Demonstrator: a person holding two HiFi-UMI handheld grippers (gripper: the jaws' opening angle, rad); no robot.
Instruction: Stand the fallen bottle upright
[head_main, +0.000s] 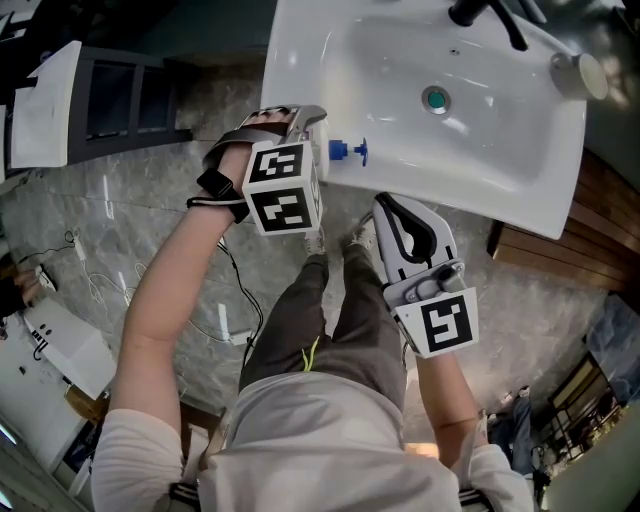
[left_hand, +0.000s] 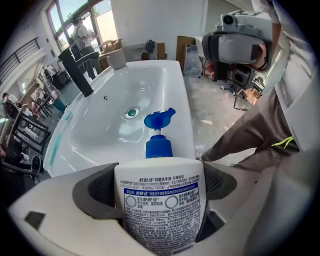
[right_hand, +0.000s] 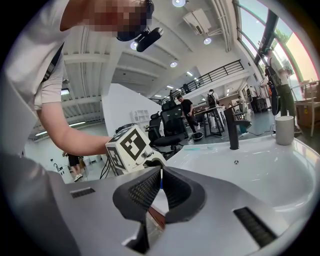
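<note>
Left gripper view: one left gripper (left_hand: 160, 167) nearest, two grey jaws with dark ribbed pads (left_hand: 97, 192), spread wide astride one white plastic bottle (left_hand: 159, 210) at lower centre, pads just beside its sides. One blue pump (left_hand: 159, 145) points up-frame over one glossy white sink (left_hand: 100, 140).
Right gripper view: one right gripper (right_hand: 161, 172), centre, jaws narrow, nearly touching, nothing between.
Head view: bottle lying on sink's near rim, upper centre, only the pump showing. Two marker cubes: left cube (head_main: 283, 187), right cube (head_main: 440, 322).

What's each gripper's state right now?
Left gripper: open, jaws either side of the bottle, no clear squeeze.
Right gripper: shut, nothing held.
</note>
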